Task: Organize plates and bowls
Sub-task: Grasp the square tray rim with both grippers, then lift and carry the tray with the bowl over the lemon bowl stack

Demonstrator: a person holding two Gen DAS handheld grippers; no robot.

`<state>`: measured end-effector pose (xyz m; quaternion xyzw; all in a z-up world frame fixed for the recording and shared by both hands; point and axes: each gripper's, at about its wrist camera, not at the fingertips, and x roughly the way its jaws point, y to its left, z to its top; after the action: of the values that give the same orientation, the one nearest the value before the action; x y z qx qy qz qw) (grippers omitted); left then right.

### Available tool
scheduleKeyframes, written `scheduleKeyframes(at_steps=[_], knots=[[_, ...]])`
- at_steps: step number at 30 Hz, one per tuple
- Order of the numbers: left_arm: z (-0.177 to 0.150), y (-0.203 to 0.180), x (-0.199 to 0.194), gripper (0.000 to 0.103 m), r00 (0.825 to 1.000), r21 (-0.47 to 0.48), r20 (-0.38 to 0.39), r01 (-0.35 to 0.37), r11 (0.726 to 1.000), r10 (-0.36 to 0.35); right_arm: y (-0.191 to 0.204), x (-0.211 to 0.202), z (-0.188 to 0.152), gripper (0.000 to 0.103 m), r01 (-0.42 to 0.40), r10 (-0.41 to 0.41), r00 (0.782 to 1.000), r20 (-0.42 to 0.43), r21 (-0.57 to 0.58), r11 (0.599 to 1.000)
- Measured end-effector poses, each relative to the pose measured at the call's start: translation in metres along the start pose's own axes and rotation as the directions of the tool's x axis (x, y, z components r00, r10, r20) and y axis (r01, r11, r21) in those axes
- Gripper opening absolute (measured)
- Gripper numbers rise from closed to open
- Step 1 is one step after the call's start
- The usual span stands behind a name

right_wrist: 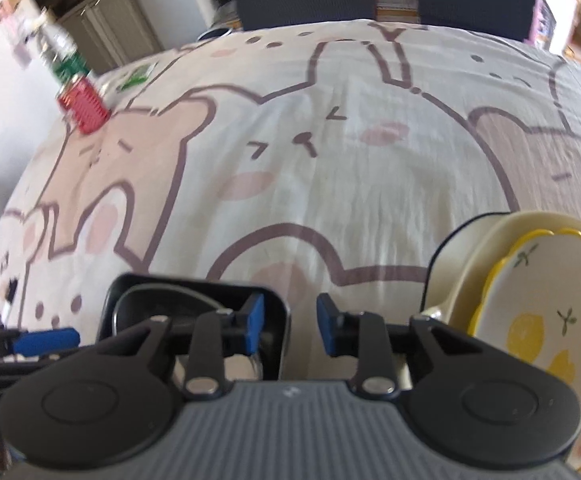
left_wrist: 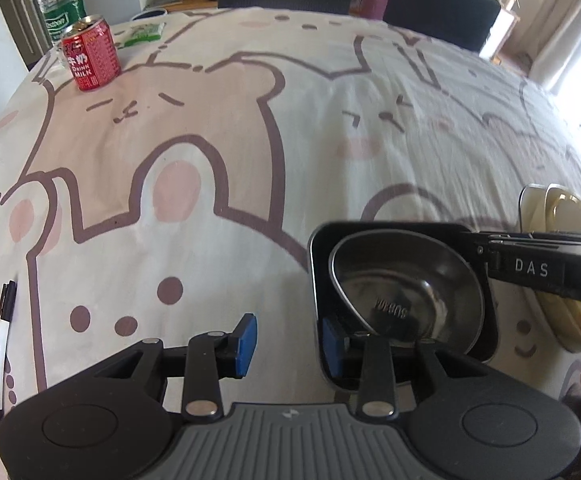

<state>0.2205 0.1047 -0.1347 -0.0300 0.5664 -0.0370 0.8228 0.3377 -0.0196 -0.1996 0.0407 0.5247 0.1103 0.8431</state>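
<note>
Resting in a square black tray (left_wrist: 316, 264), the round steel bowl (left_wrist: 406, 284) flanks both spread-open grippers (left_wrist: 290, 338) (right_wrist: 290, 326).

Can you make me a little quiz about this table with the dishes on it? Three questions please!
1. True or false: the metal bowl sits inside the black square dish.
2. Which fruit is painted on the plate with the wavy yellow rim? A) lemons B) cherries C) grapes
3. Fill the gap: the can in front of the water bottle is coloured ___.

Key: 1 true; 2 A; 3 red.
</note>
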Motion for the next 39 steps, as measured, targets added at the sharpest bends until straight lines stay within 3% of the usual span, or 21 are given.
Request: scheduleKeyframes(at_steps=[3,10,15,19,29,39], knots=[[0.001,-0.001,0.005,0.036,1.000,0.000,-0.015,0.013,1.000,-0.013,0.007,0.002,-0.003,0.036,0.028,-0.029,1.000,-0.010,-0.058,0.998],[0.005,0.000,0.011,0.033,1.000,-0.033,-0.009,0.020,0.999,-0.020,0.008,-0.006,-0.013,0.035,0.003,-0.006,0.999,-0.046,-0.067,0.998],[0.008,-0.002,0.016,0.026,0.999,-0.045,-0.018,0.025,0.999,-0.026,0.005,-0.009,-0.019,0.019,-0.025,0.021,0.997,-0.077,-0.038,0.999],[0.011,-0.004,0.021,0.017,0.999,-0.046,-0.024,0.030,0.998,-0.031,0.005,-0.010,-0.022,0.017,-0.034,0.032,0.995,-0.089,-0.019,0.999],[0.014,-0.002,0.025,0.006,0.997,-0.076,-0.033,0.068,0.995,-0.071,-0.003,0.000,-0.024,0.011,-0.059,0.065,0.987,-0.147,0.043,0.997],[0.013,-0.002,0.021,0.003,0.996,-0.067,-0.033,0.081,0.994,-0.084,-0.005,-0.003,-0.021,0.007,-0.051,0.057,0.992,-0.110,0.056,0.997]])
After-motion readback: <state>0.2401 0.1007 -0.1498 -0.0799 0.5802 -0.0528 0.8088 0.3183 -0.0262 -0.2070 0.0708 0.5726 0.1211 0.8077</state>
